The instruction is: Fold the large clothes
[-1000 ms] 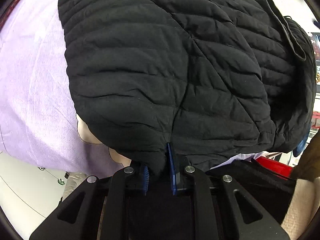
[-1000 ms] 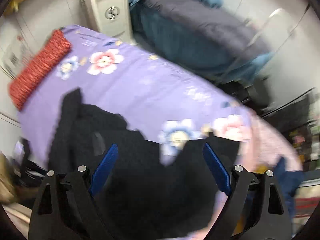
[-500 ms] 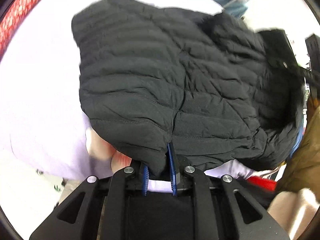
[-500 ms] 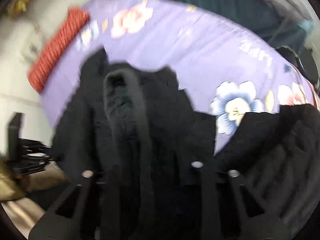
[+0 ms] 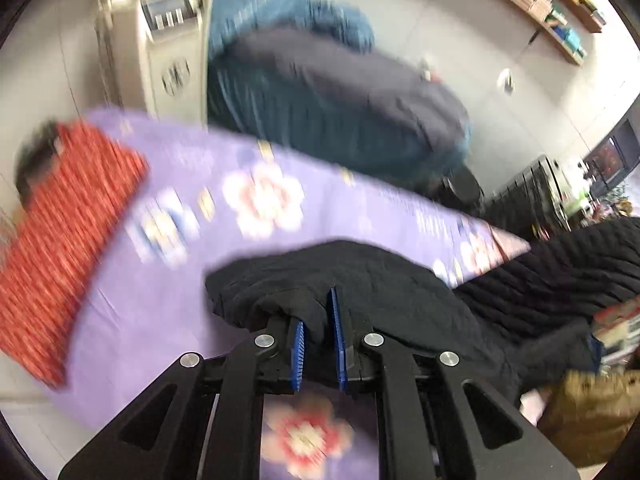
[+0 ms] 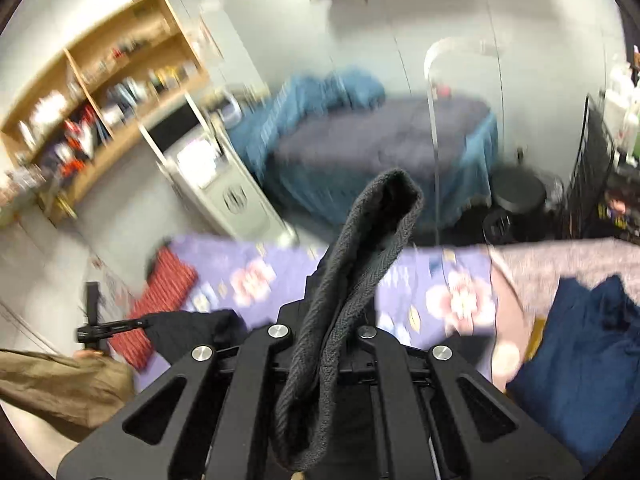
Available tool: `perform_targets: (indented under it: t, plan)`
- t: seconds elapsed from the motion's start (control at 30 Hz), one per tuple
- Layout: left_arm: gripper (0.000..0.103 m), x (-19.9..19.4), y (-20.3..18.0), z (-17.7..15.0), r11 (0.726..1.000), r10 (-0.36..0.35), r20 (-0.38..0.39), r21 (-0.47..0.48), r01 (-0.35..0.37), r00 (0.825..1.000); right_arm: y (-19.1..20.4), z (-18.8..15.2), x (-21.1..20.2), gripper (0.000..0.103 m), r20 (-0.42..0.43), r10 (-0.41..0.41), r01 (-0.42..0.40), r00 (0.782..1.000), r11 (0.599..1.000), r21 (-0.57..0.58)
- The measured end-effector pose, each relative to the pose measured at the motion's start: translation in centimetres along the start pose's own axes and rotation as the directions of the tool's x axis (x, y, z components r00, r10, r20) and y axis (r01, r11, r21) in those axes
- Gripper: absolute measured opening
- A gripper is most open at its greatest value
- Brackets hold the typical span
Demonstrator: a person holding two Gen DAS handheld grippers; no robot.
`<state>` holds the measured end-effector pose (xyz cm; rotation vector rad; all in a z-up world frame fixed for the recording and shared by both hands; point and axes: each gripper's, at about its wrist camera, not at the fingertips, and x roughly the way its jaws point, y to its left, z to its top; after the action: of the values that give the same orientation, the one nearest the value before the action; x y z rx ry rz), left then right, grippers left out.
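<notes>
The left tongs (image 5: 318, 336) point forward over the purple flowered sheet (image 5: 180, 280), clenched on a fold of the black quilted jacket (image 5: 360, 276). The jacket bunches over the blue pads (image 5: 335, 320) and trails off to the right, hanging above the sheet. The right tongs (image 6: 320, 332) are raised and face the room, clamped on the jacket's ribbed cuff (image 6: 356, 264), which stands up in a loop between the jaws and hides the pads. A red knit (image 5: 68, 236) lies at the sheet's far left end; a navy garment (image 6: 580, 368) lies at the right.
</notes>
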<state>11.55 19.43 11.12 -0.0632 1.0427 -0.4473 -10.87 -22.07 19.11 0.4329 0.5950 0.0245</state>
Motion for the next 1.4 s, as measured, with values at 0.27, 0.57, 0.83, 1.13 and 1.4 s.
perform_targets:
  t: [0.27,0.57,0.83,1.13,1.4]
  plan:
    - [0.010,-8.5,3.9,9.6,0.987,0.156,0.318,-0.095,-0.132,0.935,-1.5,5.4,-10.3,0.005,0.309,-0.060,0.056,0.949,0.998,0.021]
    - [0.070,6.6,13.6,7.2,0.903,0.255,-0.053,-0.344,-0.257,0.966,-12.8,1.6,4.9,0.084,-0.036,-0.383,0.384,0.923,0.908,0.166]
    - [0.083,10.9,13.0,-3.2,0.903,0.139,-0.228,-0.370,-0.218,0.964,-13.4,-13.4,17.2,0.086,-0.435,-0.107,0.258,0.894,0.917,0.305]
    - [0.097,16.5,6.5,-13.0,0.976,0.112,-0.379,-0.132,-0.173,0.919,-8.7,-23.5,26.4,0.086,-0.629,-0.160,0.186,0.761,0.982,-0.025]
    - [0.096,21.4,4.5,-21.6,0.970,-0.052,-0.504,-0.230,-0.076,0.862,-14.5,-31.0,29.8,0.086,-0.730,-0.031,0.242,0.683,0.952,0.186]
